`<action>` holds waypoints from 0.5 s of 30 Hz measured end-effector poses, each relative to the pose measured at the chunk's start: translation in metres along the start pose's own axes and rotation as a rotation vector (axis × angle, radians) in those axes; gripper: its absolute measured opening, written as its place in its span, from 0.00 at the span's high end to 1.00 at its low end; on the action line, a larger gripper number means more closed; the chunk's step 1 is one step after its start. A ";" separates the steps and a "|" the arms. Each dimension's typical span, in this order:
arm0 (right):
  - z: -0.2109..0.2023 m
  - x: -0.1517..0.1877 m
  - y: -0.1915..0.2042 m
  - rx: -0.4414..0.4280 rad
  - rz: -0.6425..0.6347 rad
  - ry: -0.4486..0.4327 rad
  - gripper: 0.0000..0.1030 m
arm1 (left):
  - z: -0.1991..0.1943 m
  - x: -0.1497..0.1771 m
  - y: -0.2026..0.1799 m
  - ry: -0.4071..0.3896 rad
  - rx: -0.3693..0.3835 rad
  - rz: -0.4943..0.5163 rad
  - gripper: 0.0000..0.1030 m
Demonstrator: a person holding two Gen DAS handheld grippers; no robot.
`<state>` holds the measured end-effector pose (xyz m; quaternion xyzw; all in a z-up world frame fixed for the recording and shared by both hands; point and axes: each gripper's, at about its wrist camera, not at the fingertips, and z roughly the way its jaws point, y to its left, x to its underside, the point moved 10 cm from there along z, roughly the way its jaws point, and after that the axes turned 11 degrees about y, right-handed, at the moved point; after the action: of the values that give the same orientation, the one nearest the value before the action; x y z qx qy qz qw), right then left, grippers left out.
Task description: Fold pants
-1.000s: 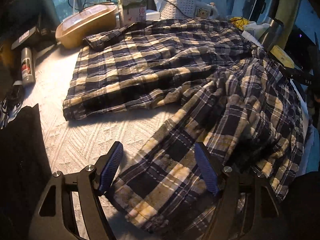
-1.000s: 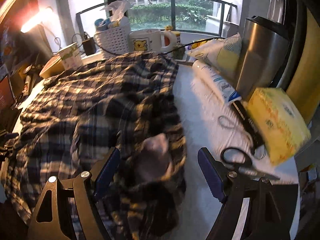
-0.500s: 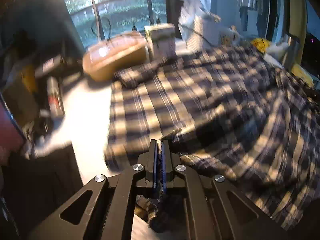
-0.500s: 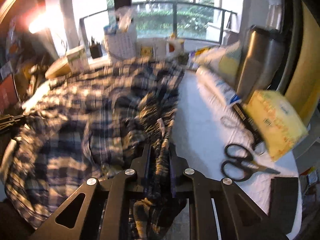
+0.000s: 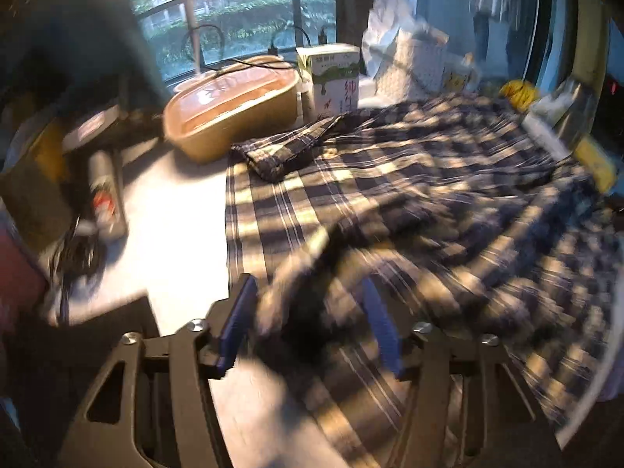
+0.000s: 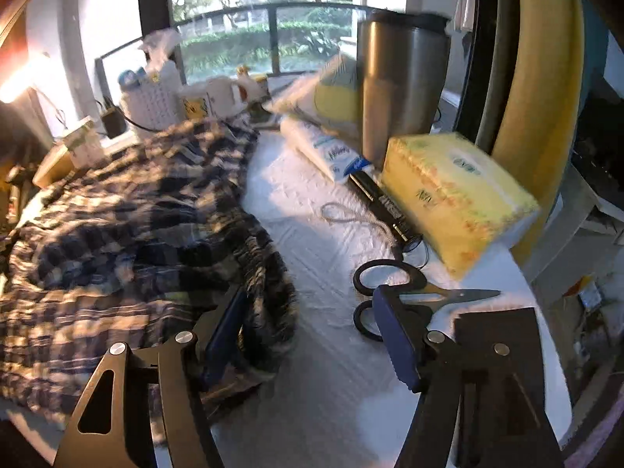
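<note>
The blue-and-cream plaid pants (image 5: pixel 390 179) lie spread and rumpled over the white quilted table cover (image 5: pixel 167 241). One leg end is folded back near the tan box. My left gripper (image 5: pixel 308 280) hovers over the near leg. Its jaws are opening, and blurred loose cloth lies between the blue pads (image 5: pixel 234 323) without being pinched. In the right wrist view the pants (image 6: pixel 136 210) fill the left side, with a bunched edge heaped at the left pad. My right gripper (image 6: pixel 308 292) is opening too, and bare cover (image 6: pixel 331 241) shows between its fingers.
A tan lidded box (image 5: pixel 234 113), a milk carton (image 5: pixel 331 78) and a spray can (image 5: pixel 103 191) stand at the far left. Black scissors (image 6: pixel 390 292), a yellow tissue pack (image 6: pixel 456 195), a steel tumbler (image 6: pixel 401 82) and a white basket (image 6: pixel 156 101) crowd the right and back.
Both grippers stood open a second ago, shut on plaid cloth half a second ago, and have now let it go. The right gripper has shifted right, toward the scissors.
</note>
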<state>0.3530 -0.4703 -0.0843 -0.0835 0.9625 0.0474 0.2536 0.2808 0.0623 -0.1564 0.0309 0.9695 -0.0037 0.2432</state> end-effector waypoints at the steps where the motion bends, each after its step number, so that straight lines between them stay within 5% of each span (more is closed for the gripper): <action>1: -0.007 -0.001 0.003 -0.011 -0.014 -0.018 0.33 | -0.006 0.006 -0.003 -0.005 0.014 -0.006 0.40; 6: -0.033 0.000 0.038 -0.042 -0.168 -0.065 0.33 | -0.037 0.061 -0.038 -0.005 0.175 -0.032 0.32; 10: -0.008 0.008 0.048 0.002 -0.229 0.007 0.34 | -0.040 0.096 -0.081 0.034 0.275 0.016 0.22; 12: 0.012 0.013 0.038 0.060 -0.214 0.042 0.41 | -0.039 0.111 -0.099 0.051 0.272 0.057 0.21; 13: 0.017 0.015 0.033 0.078 -0.200 0.059 0.62 | -0.037 0.118 -0.107 0.060 0.264 0.076 0.21; 15: 0.019 0.021 0.029 0.005 -0.144 0.092 0.72 | -0.035 0.128 -0.116 0.067 0.243 0.106 0.21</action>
<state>0.3391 -0.4421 -0.1101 -0.1539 0.9647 0.0229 0.2123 0.1447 -0.0455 -0.1870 0.1113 0.9664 -0.1074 0.2052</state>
